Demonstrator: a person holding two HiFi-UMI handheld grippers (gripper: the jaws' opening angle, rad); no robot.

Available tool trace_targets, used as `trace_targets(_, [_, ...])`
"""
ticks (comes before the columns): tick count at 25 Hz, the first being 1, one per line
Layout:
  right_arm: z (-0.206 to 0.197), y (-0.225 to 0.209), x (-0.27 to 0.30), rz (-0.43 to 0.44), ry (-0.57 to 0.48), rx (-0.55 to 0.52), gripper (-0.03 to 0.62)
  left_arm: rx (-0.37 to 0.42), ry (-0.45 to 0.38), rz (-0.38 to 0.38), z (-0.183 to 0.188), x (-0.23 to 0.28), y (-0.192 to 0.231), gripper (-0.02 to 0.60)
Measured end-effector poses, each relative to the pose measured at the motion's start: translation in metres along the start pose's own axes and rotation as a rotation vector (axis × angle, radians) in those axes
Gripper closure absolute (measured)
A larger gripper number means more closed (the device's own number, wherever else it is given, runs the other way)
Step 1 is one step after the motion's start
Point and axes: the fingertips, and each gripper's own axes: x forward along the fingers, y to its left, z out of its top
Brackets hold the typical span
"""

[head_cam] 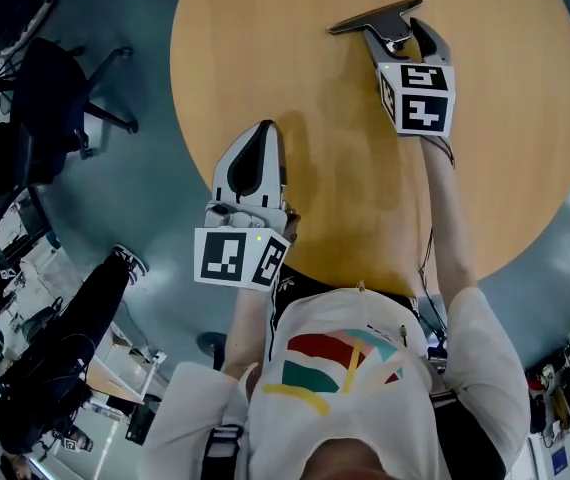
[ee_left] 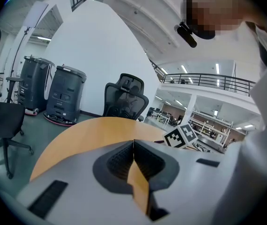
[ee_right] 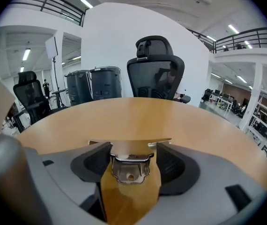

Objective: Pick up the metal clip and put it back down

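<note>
The metal clip point(head_cam: 370, 16) is a shiny spring clip with a wide flat bar, at the far side of the round wooden table point(head_cam: 295, 58). My right gripper point(head_cam: 397, 30) has one jaw on each side of the clip's handle and is shut on it. In the right gripper view the clip point(ee_right: 130, 165) fills the gap between the jaws of the right gripper point(ee_right: 132, 149), its bar lying across their tips. I cannot tell whether the clip rests on the wood or hangs just above it. My left gripper point(head_cam: 262, 133) lies shut and empty near the table's front edge point(ee_left: 133, 142).
A black office chair point(head_cam: 55, 98) stands left of the table, and a person in dark clothes point(head_cam: 65, 348) is at the lower left. Another office chair point(ee_right: 154, 74) is beyond the table's far rim. Grey machines point(ee_left: 54, 93) stand on the floor.
</note>
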Motion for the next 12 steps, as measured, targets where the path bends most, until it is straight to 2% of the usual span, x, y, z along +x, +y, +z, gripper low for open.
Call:
trace_targets(3, [0.021,0.001,-0.024,0.019,-0.053,0.039,0.304,0.030,-0.017,-0.014,0.009,-0.003,-0.008,0.534])
trace_targets(8, [0.075,0.004,-0.084,0.043,-0.187,0.043,0.304,0.092,-0.081,-0.067,0.039,-0.003,-0.019,0.534])
trace_targets(12, [0.111,0.006,-0.168,0.118,-0.304,0.082,0.306,0.120,-0.129,-0.125,0.076,-0.018,-0.065,0.534])
